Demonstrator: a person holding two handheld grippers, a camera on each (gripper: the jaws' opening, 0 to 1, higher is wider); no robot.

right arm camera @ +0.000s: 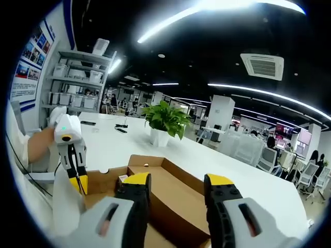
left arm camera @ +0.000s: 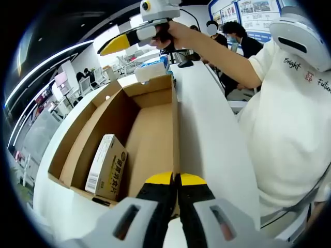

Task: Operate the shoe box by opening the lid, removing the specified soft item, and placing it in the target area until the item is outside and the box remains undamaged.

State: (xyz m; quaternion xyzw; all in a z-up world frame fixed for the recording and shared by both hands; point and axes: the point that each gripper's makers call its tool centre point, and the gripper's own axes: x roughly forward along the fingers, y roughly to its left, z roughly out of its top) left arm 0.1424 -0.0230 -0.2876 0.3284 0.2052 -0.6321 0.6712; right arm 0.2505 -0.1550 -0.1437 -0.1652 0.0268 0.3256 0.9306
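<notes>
Inside the open box (left arm camera: 150, 129) lies a small cream packet (left arm camera: 107, 166), propped on its edge against the left wall near the corner, barcode end toward us. It looks like a light carton, probably giving a little if squeezed, so I'd guess a gentle pinch across its narrow faces would lift it without crushing; whether it is truly soft I cannot tell. The box itself is thin brown cardboard, flaps folded outward, and its walls would likely buckle under a careless push.

The left gripper (left arm camera: 174, 180) hangs at the near wall, jaws pressed together on nothing. The right gripper (right arm camera: 176, 186) is held high over the far end, jaws spread and empty; in the left gripper view it shows in the person's raised hand (left arm camera: 168, 33).

Beneath is a long white counter (left arm camera: 207, 124), smooth and probably slick, so the box may slide. A potted plant (right arm camera: 165, 121) stands further along, with shelves (right arm camera: 77, 77), desks and other people beyond.
</notes>
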